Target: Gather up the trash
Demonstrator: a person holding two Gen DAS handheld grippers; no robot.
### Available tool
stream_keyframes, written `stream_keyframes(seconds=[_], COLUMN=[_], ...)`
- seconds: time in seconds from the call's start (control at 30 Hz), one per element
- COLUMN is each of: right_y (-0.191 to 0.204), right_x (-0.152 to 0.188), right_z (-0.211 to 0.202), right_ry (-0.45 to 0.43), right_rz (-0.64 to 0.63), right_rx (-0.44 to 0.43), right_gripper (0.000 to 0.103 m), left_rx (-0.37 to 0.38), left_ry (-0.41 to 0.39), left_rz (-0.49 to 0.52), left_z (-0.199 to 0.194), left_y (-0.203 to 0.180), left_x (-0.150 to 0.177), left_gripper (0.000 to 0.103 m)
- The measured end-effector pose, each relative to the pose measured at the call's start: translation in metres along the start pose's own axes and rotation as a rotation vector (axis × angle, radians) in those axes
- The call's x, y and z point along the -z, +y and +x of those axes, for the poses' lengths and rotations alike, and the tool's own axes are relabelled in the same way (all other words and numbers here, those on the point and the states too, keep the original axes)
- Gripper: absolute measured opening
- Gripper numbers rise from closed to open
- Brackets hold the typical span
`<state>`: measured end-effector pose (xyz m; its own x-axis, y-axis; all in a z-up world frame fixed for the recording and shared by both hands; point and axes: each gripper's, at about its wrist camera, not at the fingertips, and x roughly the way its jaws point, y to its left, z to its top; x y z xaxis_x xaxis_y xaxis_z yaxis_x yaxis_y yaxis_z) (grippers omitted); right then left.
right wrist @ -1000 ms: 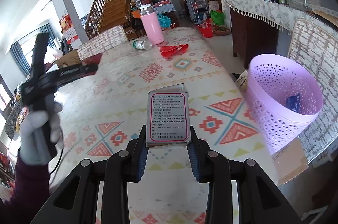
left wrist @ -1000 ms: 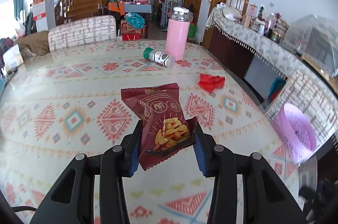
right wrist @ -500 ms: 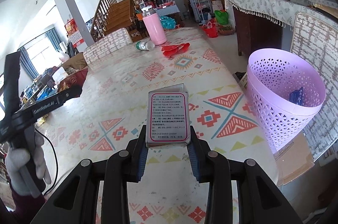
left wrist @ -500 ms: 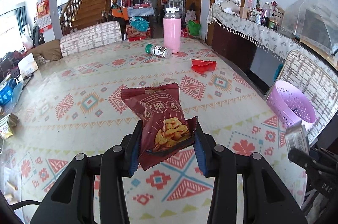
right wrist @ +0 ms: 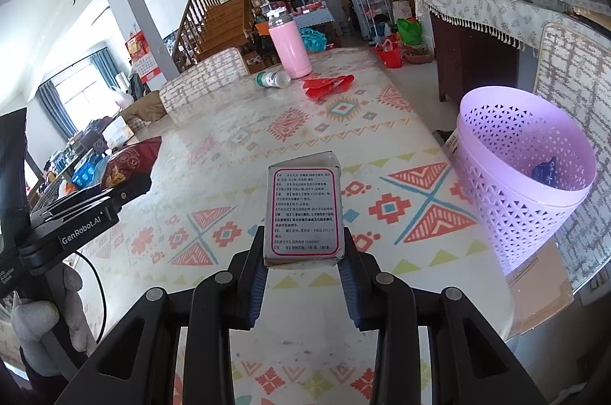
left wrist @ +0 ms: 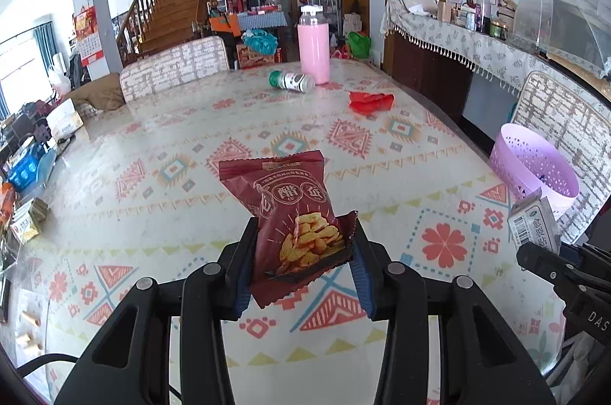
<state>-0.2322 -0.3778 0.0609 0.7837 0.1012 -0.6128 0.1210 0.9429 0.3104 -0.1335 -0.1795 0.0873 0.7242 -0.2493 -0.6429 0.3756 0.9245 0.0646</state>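
Note:
My left gripper is shut on a dark red snack bag, held above the patterned table. My right gripper is shut on a small white medicine box with a red-framed label. A lilac perforated waste basket stands off the table's right edge, to the right of the box, with a dark blue scrap inside. The same basket shows at the right of the left wrist view, just behind the box. A crumpled red wrapper and a lying green-capped bottle rest at the table's far end.
A tall pink flask stands by the lying bottle. Chairs sit at the far side and beside the basket. A cloth-covered sideboard runs along the right wall. Boxes and packets crowd the table's left edge.
The left gripper pulled back toward the table's near end with the snack bag, so more tabletop and the right gripper's box came into view. The right gripper stayed almost still.

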Motion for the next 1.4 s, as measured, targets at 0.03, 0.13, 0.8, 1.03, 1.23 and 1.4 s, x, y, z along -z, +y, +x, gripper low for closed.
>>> stream_keyframes(seconds=[0.03, 0.13, 0.8, 1.03, 1.23, 1.4], right_y=[0.001, 0.003, 0.021, 0.021, 0.017, 0.013], right_x=[0.001, 0.001, -0.002, -0.003, -0.003, 0.001], right_z=[0.002, 0.006, 0.029, 0.029, 0.032, 0.040], right_ry=[0.005, 0.016, 0.043, 0.034, 0.044, 0.085], right_rz=[-0.003, -0.009, -0.042, -0.036, -0.032, -0.034], right_rx=[-0.001, -0.001, 0.003, 0.006, 0.009, 0.017], right_gripper=[0.037, 0.037, 0.037, 0.037, 0.037, 0.037], left_rx=[-0.002, -0.002, -0.005, 0.003, 0.055, 0.085], left_ry=[0.002, 0.011, 0.030, 0.036, 0.080, 0.136], left_rz=[0.000, -0.003, -0.014, 0.001, -0.008, -0.051], left_z=[0.001, 0.004, 0.014, 0.016, 0.025, 0.039], left_y=[0.000, 0.000, 0.010, 0.006, 0.002, 0.009], left_x=[0.001, 0.004, 0.009, 0.012, 0.014, 0.019], left_gripper=[0.042, 0.042, 0.042, 0.042, 0.042, 0.042])
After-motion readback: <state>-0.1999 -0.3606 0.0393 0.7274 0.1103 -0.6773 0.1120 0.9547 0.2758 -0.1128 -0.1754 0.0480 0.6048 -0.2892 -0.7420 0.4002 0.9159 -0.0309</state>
